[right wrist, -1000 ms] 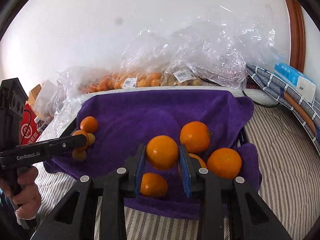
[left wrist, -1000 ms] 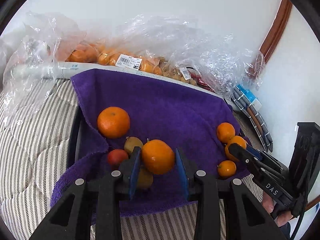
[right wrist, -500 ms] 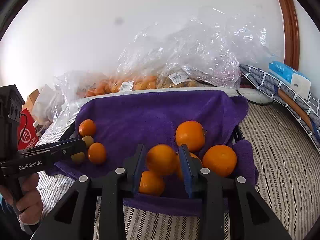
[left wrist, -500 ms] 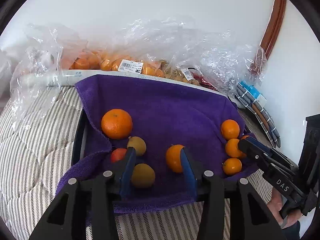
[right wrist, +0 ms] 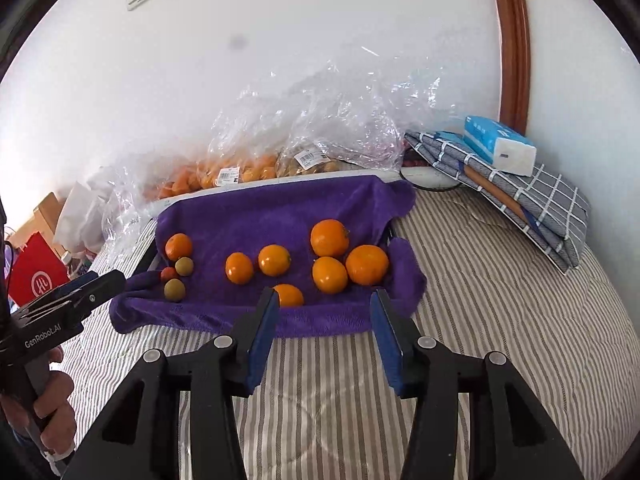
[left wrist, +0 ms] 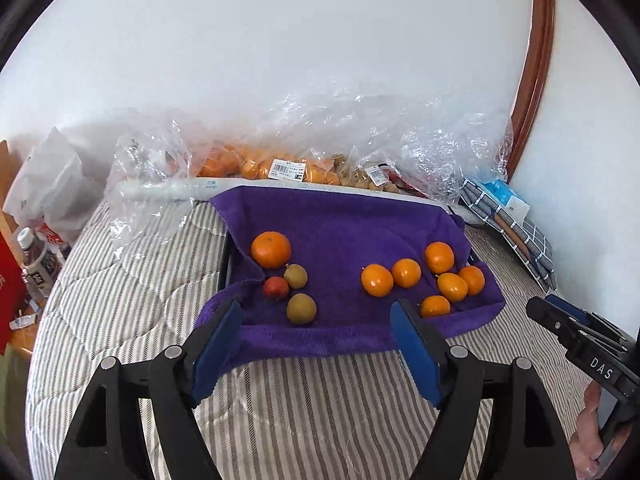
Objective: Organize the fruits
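A purple towel lies on the striped bed. On its left side sit one large orange, two green-brown fruits and a small red fruit. Several oranges cluster on its right side. My left gripper is open and empty, held back over the near edge of the towel. My right gripper is open and empty, just short of the orange cluster.
Clear plastic bags of fruit line the white wall behind the towel. Folded checked cloths with a tissue pack lie at the right. A red bag and a bottle stand off the bed's left edge.
Both grippers have let go of their oranges, opened wide and pulled back from the towel. The released oranges now rest on the towel.
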Action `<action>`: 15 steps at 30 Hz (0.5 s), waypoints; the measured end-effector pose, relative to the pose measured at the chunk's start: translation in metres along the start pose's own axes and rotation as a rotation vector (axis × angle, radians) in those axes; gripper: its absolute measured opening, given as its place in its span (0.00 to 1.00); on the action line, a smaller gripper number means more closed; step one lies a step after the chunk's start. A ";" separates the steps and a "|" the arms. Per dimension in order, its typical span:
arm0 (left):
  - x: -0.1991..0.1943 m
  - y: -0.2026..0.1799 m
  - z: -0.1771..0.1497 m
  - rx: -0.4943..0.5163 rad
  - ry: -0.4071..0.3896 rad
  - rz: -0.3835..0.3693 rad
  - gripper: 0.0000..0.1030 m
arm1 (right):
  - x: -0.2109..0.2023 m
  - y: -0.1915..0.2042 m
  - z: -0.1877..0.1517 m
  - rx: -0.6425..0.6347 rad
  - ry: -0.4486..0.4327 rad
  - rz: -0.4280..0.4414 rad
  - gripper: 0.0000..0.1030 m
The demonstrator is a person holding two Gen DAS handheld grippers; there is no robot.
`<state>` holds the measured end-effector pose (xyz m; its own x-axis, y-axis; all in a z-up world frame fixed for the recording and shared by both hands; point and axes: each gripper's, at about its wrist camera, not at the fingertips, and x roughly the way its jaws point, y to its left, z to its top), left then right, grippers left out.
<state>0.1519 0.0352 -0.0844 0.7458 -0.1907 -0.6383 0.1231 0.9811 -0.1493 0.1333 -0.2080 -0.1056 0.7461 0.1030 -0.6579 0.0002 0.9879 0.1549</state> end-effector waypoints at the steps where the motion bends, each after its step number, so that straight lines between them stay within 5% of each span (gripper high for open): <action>1: -0.009 -0.001 -0.003 0.006 0.001 -0.002 0.75 | -0.009 0.001 -0.002 -0.005 0.001 -0.008 0.46; 7: -0.066 -0.013 -0.017 0.022 -0.039 0.050 0.79 | -0.063 0.003 -0.014 0.014 -0.010 -0.046 0.49; 10: -0.092 -0.018 -0.023 0.023 -0.068 0.067 0.82 | -0.090 0.004 -0.022 -0.010 -0.053 -0.069 0.76; 15: -0.123 -0.028 -0.031 0.030 -0.093 0.092 0.85 | -0.128 0.001 -0.035 -0.004 -0.113 -0.063 0.90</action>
<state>0.0364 0.0307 -0.0247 0.8120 -0.0976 -0.5755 0.0702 0.9951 -0.0697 0.0147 -0.2160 -0.0472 0.8148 0.0276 -0.5790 0.0468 0.9925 0.1130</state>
